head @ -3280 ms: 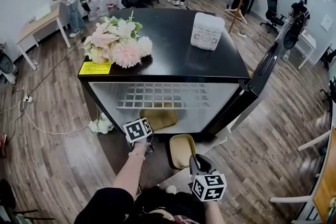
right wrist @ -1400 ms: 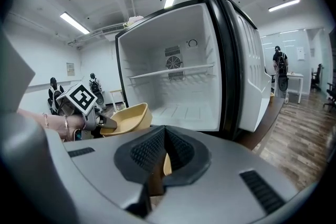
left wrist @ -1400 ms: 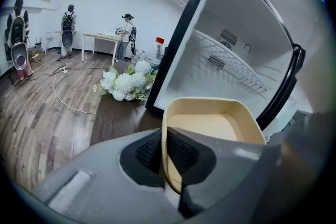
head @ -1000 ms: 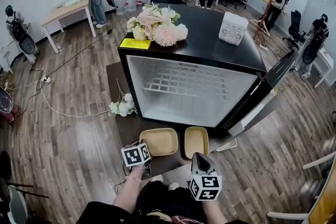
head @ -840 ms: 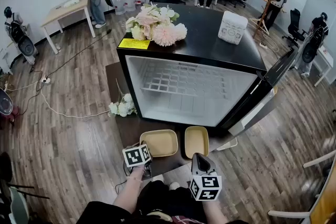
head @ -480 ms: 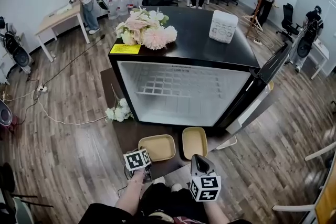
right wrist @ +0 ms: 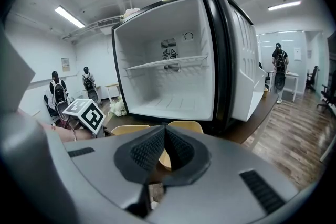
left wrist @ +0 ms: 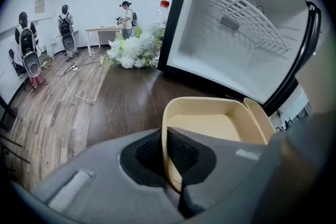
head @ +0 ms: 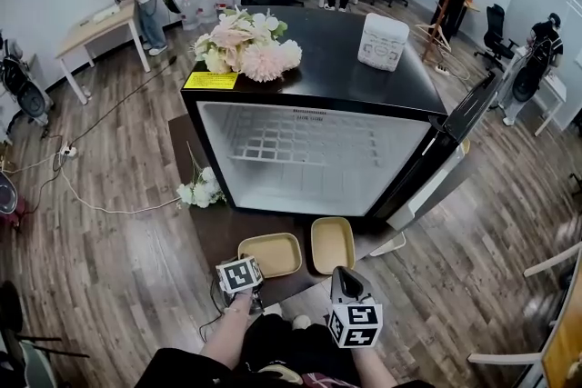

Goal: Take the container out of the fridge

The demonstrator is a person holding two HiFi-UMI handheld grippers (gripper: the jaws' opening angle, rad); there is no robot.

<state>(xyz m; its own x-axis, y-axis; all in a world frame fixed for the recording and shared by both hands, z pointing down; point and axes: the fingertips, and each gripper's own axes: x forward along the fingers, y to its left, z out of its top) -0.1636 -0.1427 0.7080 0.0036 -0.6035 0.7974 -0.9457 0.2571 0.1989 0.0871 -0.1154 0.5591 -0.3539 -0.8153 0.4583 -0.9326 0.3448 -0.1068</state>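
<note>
The container (head: 270,254) lies outside the open fridge (head: 314,159) on the dark surface (head: 214,227), at about 1 o'clock from the left tool (left wrist: 168,157). That tool's jaws are clamped tight on the container's near rim. A second container (head: 333,243) lies just beside it at 3 o'clock. The right tool (right wrist: 164,150) is fully closed on nothing, with the second container at its 12 o'clock.

left gripper (left wrist: 169,153): grey shell; black ribbed pads (left wrist: 149,150)
right gripper (right wrist: 164,150): grey; likewise padded
cubes (head: 359,323): white; black square markers
sleeve (head: 182,366): black
</note>
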